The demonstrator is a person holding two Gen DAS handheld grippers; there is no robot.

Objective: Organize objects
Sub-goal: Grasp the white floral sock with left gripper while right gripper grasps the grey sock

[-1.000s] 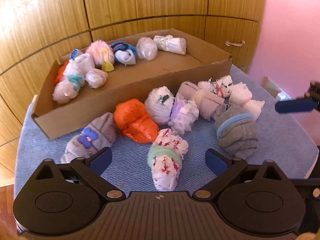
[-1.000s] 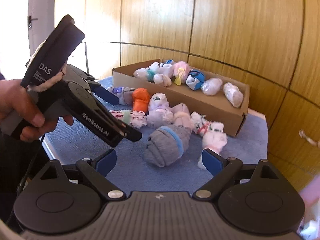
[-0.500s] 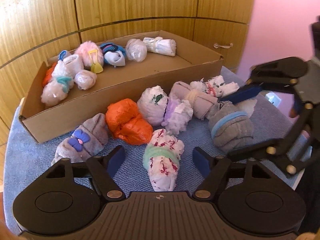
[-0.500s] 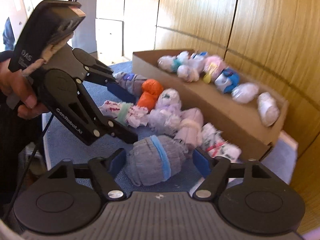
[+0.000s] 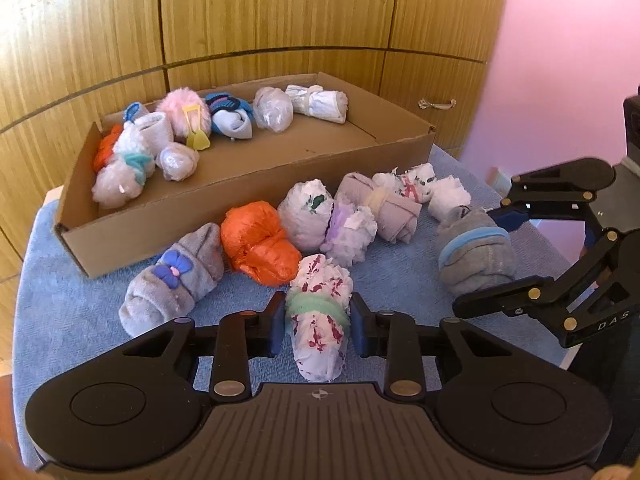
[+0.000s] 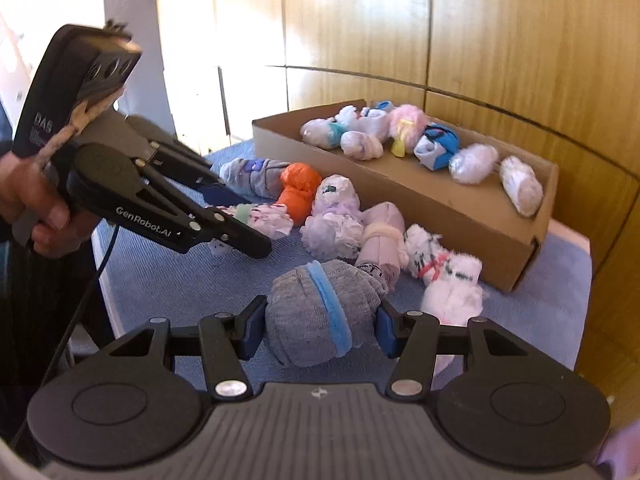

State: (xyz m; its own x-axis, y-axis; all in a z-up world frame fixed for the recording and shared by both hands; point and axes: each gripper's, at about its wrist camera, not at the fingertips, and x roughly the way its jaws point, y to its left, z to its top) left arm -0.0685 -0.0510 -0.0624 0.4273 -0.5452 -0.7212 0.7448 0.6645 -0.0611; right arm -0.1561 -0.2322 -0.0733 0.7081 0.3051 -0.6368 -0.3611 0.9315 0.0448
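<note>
You are grasping the white sock roll with red marks and a green band (image 5: 318,320) with your left gripper (image 5: 317,326); both blue pads (image 5: 276,330) are pressing on its sides, and the roll is lying on the blue towel (image 5: 80,300), in front of the other rolls. Your right gripper (image 6: 318,326) is closing its jaws around the grey sock roll with a blue band (image 6: 320,312), which is sitting between the pads and touching them, also on the towel. Just behind these two, an orange roll (image 5: 258,246), a grey roll with a purple bow (image 5: 172,280), a lilac one (image 5: 348,232) and a beige one (image 5: 384,206) are lying in a loose row. Behind them the cardboard box (image 5: 240,184) is standing against the wooden cabinet doors (image 5: 280,8), holding several more rolls along its far wall. Your hand (image 6: 36,208) is holding the handle of the left gripper.
</note>
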